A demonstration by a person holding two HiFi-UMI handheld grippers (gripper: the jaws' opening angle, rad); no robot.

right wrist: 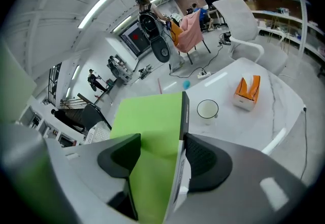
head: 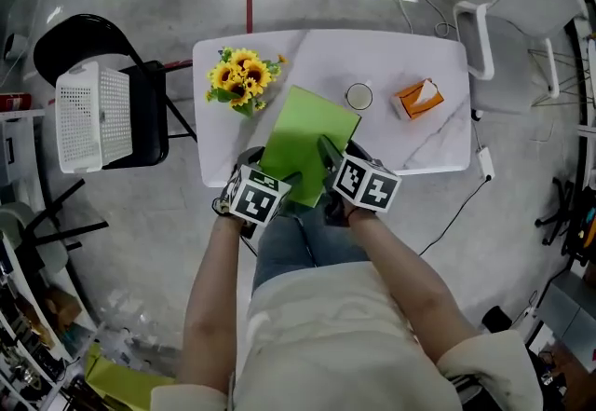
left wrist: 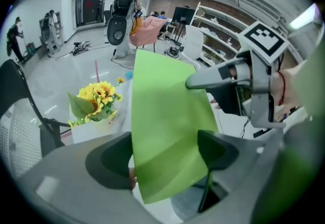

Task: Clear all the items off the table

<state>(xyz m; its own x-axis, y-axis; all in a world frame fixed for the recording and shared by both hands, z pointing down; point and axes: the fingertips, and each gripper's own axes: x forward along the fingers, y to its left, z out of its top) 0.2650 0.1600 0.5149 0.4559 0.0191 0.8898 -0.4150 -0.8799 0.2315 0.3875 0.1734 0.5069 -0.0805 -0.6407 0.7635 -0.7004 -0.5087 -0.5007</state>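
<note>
- The green book (head: 312,134) is the item in hand. It is held up off the white table (head: 419,50), over the near edge and just in front of the person.
- The right gripper (right wrist: 161,153) is clenched across the book's thickness, one pad on the green cover and the other against the page side.
- The left gripper (left wrist: 163,153) has the green cover between its jaws at the near left corner. It looks clamped on it (the angle is oblique, so that is a reading, not a certainty).
- Step: carrying the first item away. Judged by what is left on the table, the clearing is only beginning.
- Next move: swing the book clear of the tabletop towards a drop spot, with both grips firm so the cover does not flop open.
- The white basket (head: 93,116) on the black chair (head: 144,134) to the left is a likely candidate. What it holds cannot be made out.
- Left on the table: the sunflowers (head: 242,75) in their pale pot, and the cup (head: 358,97), whose inside looks pale (liquid or bare, hard to say).
- Also there is the orange tissue box (head: 417,99), with a white tissue poking out of the top.
</note>
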